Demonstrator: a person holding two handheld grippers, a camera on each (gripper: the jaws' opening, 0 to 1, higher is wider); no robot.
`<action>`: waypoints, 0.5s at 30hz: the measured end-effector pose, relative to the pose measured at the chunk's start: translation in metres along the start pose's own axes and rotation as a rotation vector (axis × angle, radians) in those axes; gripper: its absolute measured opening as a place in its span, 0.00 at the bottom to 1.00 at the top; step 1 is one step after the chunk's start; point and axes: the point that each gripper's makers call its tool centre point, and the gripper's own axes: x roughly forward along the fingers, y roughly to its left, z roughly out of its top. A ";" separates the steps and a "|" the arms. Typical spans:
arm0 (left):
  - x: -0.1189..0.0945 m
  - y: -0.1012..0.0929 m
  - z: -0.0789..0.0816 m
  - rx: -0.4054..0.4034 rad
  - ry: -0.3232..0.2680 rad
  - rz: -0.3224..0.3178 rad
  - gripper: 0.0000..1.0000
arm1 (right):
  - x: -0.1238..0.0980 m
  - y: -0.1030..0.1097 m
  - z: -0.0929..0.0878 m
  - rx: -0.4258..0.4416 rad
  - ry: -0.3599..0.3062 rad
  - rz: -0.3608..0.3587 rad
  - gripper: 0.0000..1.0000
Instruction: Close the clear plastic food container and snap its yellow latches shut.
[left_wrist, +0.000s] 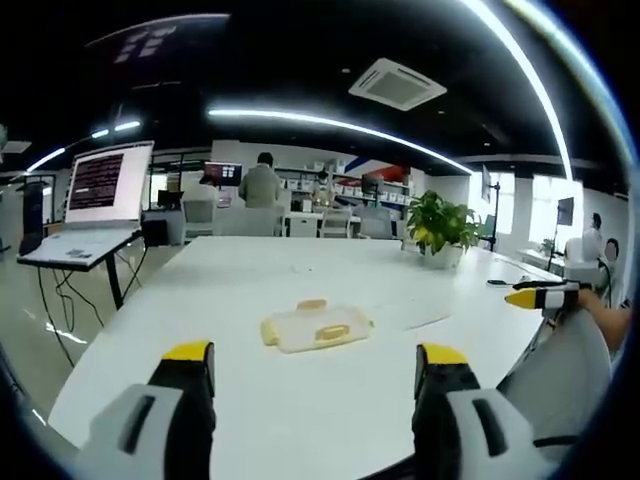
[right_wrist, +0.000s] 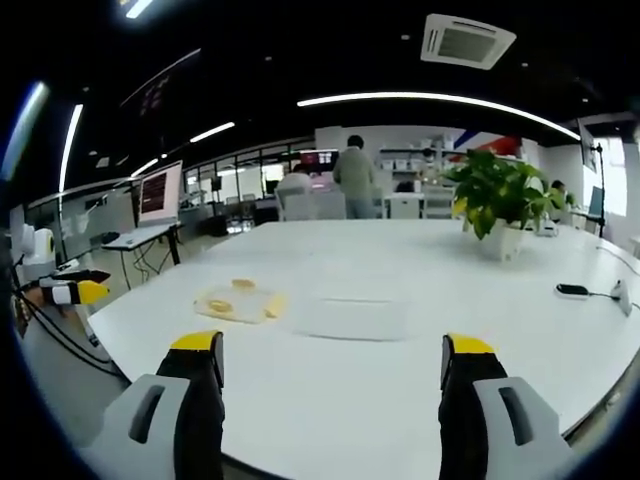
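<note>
One clear plastic food container (left_wrist: 316, 325) with yellow latches lies flat on the white table (left_wrist: 300, 280), just past 12 o'clock of the left gripper (left_wrist: 315, 365), whose two yellow-tipped jaws stand wide apart, holding nothing. In the right gripper view the same container (right_wrist: 238, 300) sits at about 11 o'clock beyond the right gripper (right_wrist: 332, 360), its jaws likewise spread and empty. Also counted: one potted plant (right_wrist: 497, 205), one laptop (left_wrist: 95, 205) on a stand, and one standing person (left_wrist: 261, 183) far off.
</note>
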 end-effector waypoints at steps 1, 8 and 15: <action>0.000 0.000 -0.001 0.001 0.005 0.000 0.79 | 0.000 0.000 0.000 0.000 0.000 0.000 0.88; -0.001 0.000 0.000 0.000 0.000 0.001 0.78 | 0.000 -0.001 -0.001 -0.001 0.003 -0.002 0.87; -0.002 -0.001 -0.001 0.004 0.008 0.001 0.79 | 0.000 0.000 -0.001 0.000 0.004 0.000 0.87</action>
